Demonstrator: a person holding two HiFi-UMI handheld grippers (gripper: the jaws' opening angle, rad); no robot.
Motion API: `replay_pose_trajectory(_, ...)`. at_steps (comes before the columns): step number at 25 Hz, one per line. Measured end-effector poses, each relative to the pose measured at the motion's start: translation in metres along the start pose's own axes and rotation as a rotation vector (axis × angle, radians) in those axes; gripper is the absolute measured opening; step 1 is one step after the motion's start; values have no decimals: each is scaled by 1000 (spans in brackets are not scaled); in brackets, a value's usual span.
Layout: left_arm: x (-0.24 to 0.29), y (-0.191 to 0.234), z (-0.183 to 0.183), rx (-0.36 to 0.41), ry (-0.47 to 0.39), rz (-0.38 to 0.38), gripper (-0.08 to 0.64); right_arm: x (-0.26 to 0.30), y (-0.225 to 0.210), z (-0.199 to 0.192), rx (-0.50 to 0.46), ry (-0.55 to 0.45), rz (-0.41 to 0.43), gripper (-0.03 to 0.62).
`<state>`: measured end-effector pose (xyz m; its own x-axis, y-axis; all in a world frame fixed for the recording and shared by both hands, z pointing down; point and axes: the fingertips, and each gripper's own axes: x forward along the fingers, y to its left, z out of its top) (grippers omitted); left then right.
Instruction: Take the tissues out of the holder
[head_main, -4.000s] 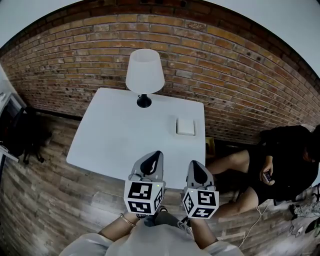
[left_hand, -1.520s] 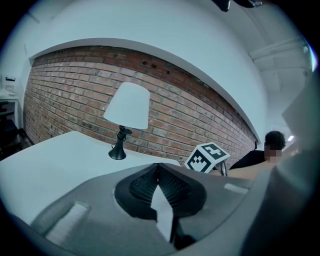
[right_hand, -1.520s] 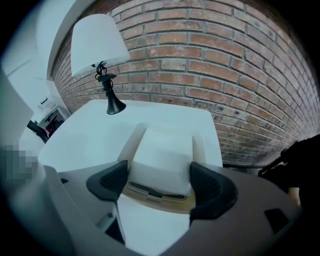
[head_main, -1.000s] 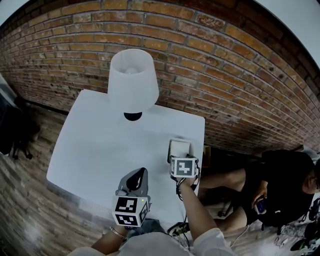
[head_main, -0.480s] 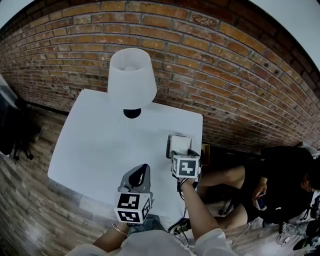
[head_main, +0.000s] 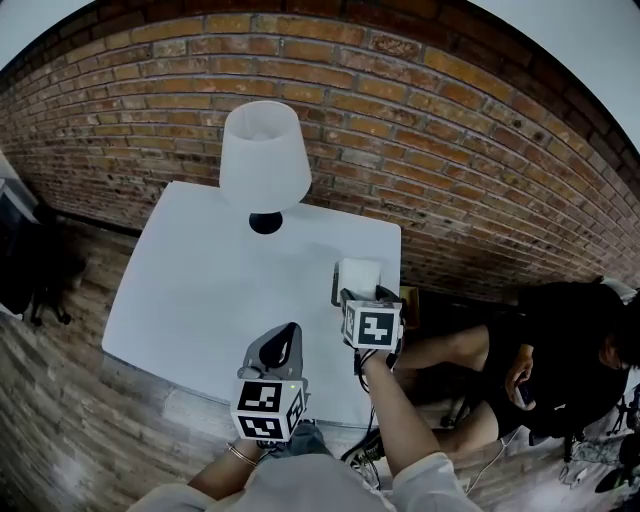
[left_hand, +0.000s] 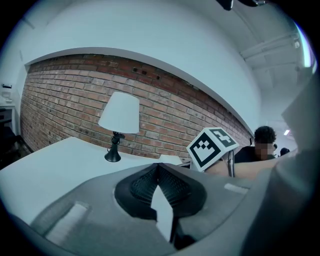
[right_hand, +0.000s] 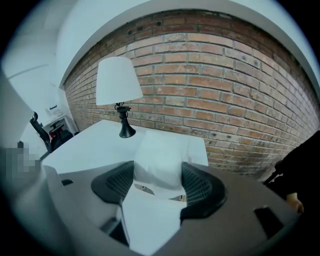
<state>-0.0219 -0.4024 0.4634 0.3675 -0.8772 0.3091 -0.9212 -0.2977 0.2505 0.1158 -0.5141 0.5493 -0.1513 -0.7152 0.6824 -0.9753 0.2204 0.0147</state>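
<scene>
The white stack of tissues (right_hand: 160, 150) fills the gap of the right tool (right_hand: 159, 173). Both dark ribbed pads lie against its sides, so this tool is closed on the stack at a wide opening. I judge the tissues to be very light and soft. They will bend and can tear, and a few sheets may slip out if the squeeze is weak. It seems best to hold the stack on its two opposite sides and low enough to catch all the sheets, then to lift it straight up. The square holder (head_main: 337, 284) is probably also light and may rise together with them. From these views I cannot tell exactly where the tissue ends and the holder wall begins.

The left tool (left_hand: 159, 169) is nearest to the body, above the front edge of the white counter (head_main: 200, 290). Its tips are pressed together and nothing is between them.

The right forearm (head_main: 385, 405) reaches forward, and its tool points down and forward onto the holder, which stands near the right edge of the counter.

Further back stands the white lamp with a black foot (head_main: 265, 160), and behind it the red brick wall (head_main: 450, 150).
</scene>
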Motion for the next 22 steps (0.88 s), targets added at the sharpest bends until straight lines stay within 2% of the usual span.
replay_pose_trajectory(10, -34, -8, 5, 17, -31, -19, 8, -42, 11, -1, 10, -50, -12, 307)
replay_pose_trajectory(22, -72, -19, -4, 35, -32, -48, 8, -79, 24, -33, 38, -51, -23, 307)
